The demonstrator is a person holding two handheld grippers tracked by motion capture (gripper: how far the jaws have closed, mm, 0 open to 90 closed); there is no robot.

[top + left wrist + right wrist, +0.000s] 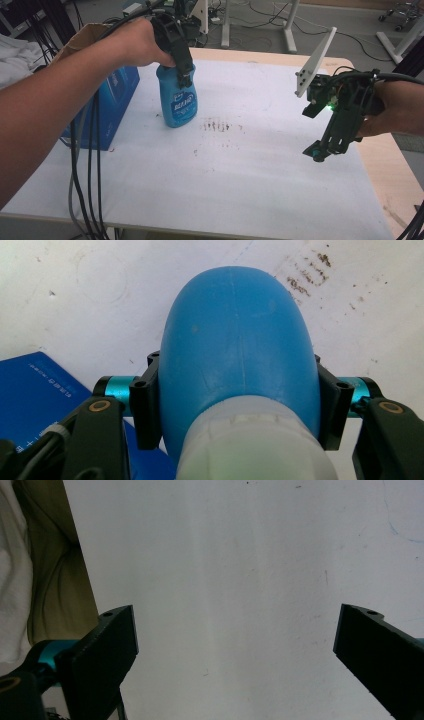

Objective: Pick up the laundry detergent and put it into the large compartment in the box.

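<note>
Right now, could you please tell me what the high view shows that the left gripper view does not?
High view alone: the bottle's label, the right gripper held open above the table's right side, and the tan table edge beyond the white cover.

Left gripper view alone: the bottle's whitish neck, seen from above.

Both: the left gripper shut on the blue bottle, the blue box beside it, and the dark stain.

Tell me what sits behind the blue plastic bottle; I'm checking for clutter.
Left of and behind the blue plastic bottle stands a blue cardboard box. Its far side is covered.

Smooth matt plastic bottle [235,350], cardboard box [107,107]
</note>
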